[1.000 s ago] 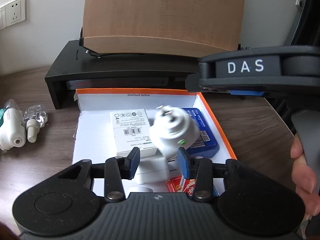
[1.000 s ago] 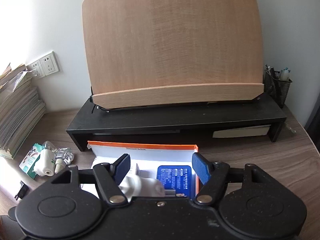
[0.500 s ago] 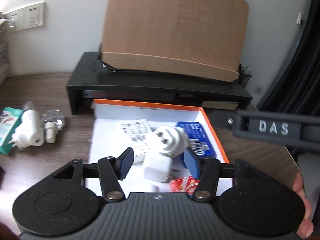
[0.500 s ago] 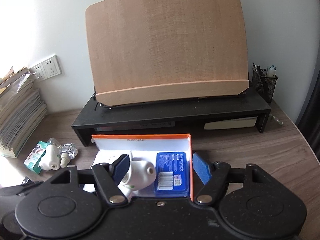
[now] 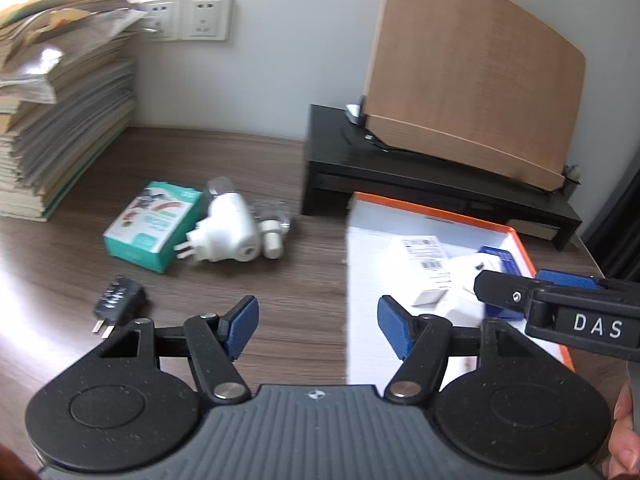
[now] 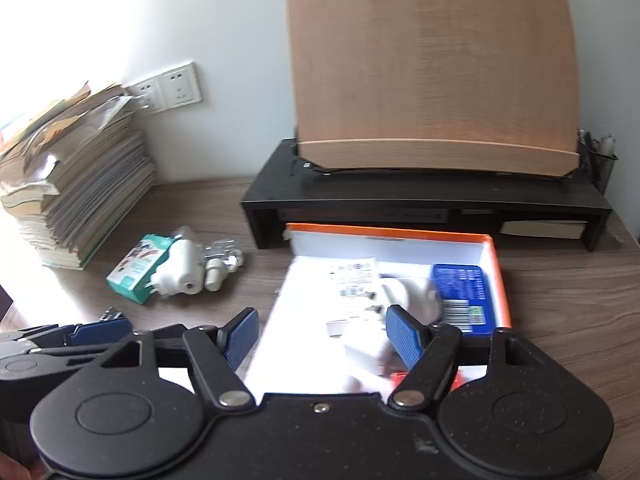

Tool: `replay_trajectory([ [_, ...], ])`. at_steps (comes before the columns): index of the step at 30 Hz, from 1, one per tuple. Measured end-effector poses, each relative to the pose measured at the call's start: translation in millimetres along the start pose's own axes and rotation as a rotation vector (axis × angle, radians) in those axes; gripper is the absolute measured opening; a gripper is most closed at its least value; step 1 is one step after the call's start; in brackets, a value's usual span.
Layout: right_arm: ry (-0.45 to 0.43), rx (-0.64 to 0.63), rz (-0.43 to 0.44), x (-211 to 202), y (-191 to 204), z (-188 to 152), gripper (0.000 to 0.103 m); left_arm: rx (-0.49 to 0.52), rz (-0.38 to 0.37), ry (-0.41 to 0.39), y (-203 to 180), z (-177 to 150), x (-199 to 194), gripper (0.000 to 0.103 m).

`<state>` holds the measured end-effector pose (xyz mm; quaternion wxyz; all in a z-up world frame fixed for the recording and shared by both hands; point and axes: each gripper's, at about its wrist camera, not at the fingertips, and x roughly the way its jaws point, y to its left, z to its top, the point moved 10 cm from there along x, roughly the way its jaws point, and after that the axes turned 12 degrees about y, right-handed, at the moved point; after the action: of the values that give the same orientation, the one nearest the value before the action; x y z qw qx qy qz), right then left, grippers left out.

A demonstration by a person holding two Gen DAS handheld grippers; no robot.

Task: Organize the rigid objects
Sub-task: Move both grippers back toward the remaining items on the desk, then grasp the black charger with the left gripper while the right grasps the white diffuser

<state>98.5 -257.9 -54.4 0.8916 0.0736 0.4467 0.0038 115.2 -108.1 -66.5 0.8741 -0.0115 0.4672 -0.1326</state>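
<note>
An orange-rimmed white box (image 5: 440, 216) (image 6: 384, 232) holds a white carton (image 6: 354, 280), a round white adapter (image 6: 412, 294), a white plug cube (image 6: 366, 346) and a blue box (image 6: 462, 296). On the desk to its left lie a green box (image 5: 154, 224) (image 6: 138, 268), a white plug-in device (image 5: 226, 228) (image 6: 180, 270), a small clear bottle (image 5: 274, 224) and a black plug (image 5: 118, 302). My left gripper (image 5: 316, 328) is open and empty over the desk left of the box. My right gripper (image 6: 320, 334) is open and empty above the box's near left edge.
A black monitor riser (image 6: 424, 204) with a wooden board (image 6: 428, 68) stands behind the box. A tall stack of papers (image 5: 56, 112) sits at the far left. Wall sockets (image 5: 188, 18) are behind it. A mesh pen cup (image 6: 600, 160) is at the right.
The white adapter dropped into the box and lies there. My left gripper swung left from the box toward the loose items and opened wider. My right gripper pulled back and turned left.
</note>
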Motion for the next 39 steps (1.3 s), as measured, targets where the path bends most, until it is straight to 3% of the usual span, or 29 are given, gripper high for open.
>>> replay_trajectory([
  [10,0.023,-0.064,0.040,12,63,-5,0.084,-0.054,0.051,-0.006,56,-4,-18,0.068],
  [21,0.040,-0.093,0.054,23,95,-5,0.084,-0.080,0.074,0.000,89,-6,-20,0.069],
  [28,0.061,-0.101,0.057,35,106,-6,0.084,-0.096,0.106,0.014,115,-11,-8,0.077],
  [39,0.114,-0.096,0.056,65,113,-7,0.084,-0.038,0.162,0.061,151,-9,36,0.072],
])
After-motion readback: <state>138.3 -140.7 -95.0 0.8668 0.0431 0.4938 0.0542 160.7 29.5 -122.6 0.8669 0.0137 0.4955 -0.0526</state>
